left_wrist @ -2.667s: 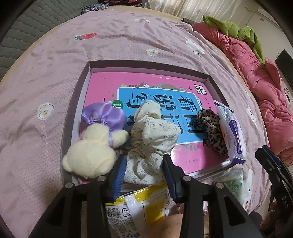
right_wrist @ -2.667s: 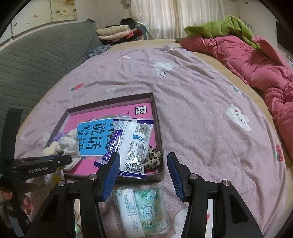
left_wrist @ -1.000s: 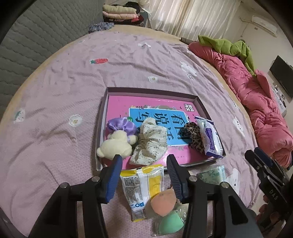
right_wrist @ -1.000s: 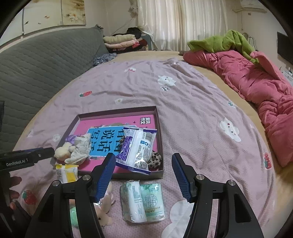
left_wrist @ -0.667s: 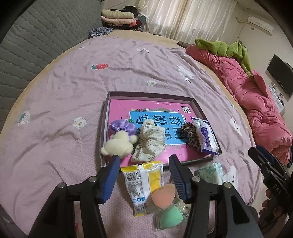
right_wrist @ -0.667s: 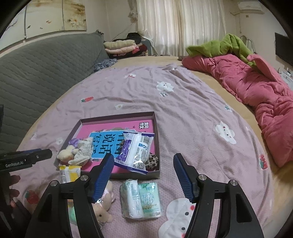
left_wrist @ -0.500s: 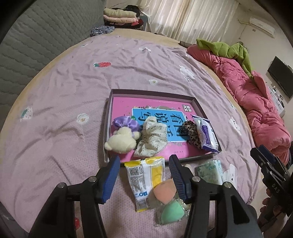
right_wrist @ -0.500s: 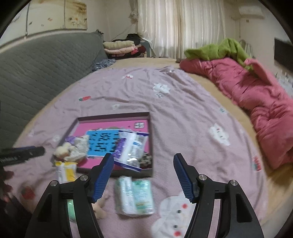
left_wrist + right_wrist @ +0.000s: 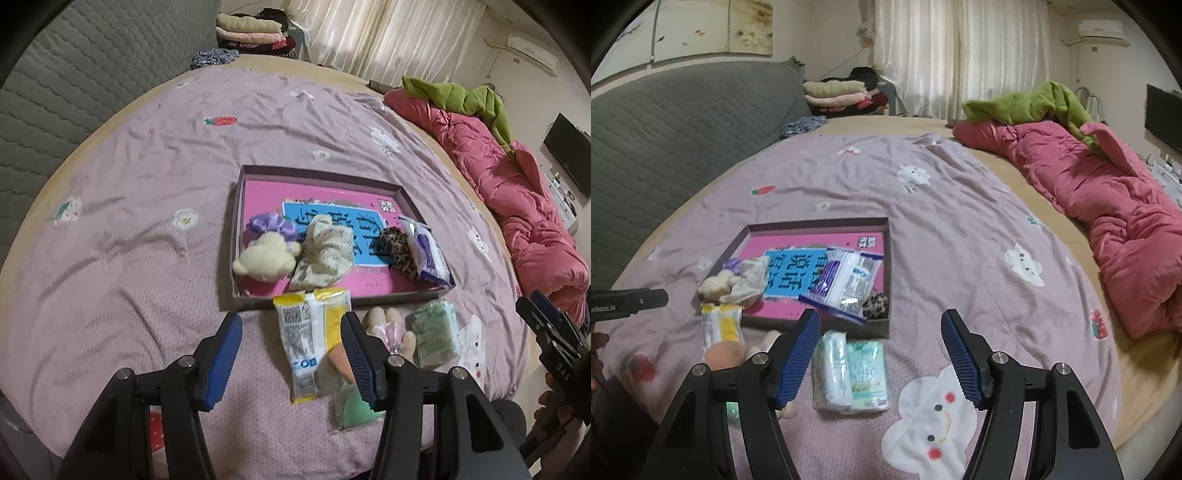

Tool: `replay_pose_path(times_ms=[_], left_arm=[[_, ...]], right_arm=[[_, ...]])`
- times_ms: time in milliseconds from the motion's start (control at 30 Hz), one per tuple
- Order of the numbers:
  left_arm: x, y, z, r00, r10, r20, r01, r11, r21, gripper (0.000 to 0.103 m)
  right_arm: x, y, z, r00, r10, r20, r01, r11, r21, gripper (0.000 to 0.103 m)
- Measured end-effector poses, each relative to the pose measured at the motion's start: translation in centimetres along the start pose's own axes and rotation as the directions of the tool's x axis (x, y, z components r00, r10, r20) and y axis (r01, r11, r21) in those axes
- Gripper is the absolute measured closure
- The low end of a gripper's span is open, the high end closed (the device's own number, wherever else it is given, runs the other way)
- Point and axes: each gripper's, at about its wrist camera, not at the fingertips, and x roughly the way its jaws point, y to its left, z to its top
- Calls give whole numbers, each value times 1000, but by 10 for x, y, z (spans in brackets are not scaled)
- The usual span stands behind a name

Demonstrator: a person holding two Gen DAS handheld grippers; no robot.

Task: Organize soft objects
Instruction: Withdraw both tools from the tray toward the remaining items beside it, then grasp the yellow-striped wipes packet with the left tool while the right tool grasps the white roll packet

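Lying crumpled in the shallow box, a floral scrunchie touches the cream plush bear; both grippers gape wide, empty.

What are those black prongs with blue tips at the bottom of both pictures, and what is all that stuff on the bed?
There is no robot here. A person holds a pair of tongs in each hand, and a small camera on each looks out along its two blue-padded fingers. One picture comes from the left tongs, the other from the right tongs. Both are open and hold nothing.

On the bed lies a shallow box. Inside it are a cream plush toy, a floral cloth, a leopard scrunchie and a plastic packet. Outside, by its near edge, lie a yellow packet, a tissue pack and an orange sponge.
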Motion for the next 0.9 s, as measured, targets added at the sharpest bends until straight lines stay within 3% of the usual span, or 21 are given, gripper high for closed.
replay_pose_path(times_ms=[400,900], left_arm=[[18,8,-24,998,-3,-68,2,1000,-14,48],[64,33,-27,984,-148,-104,132,981,-144,48]], right_arm=[[10,10,-19,997,45,-56,-45,999,-4,33],[34,18,-29,990,79,-119,-81,997,-12,33]])
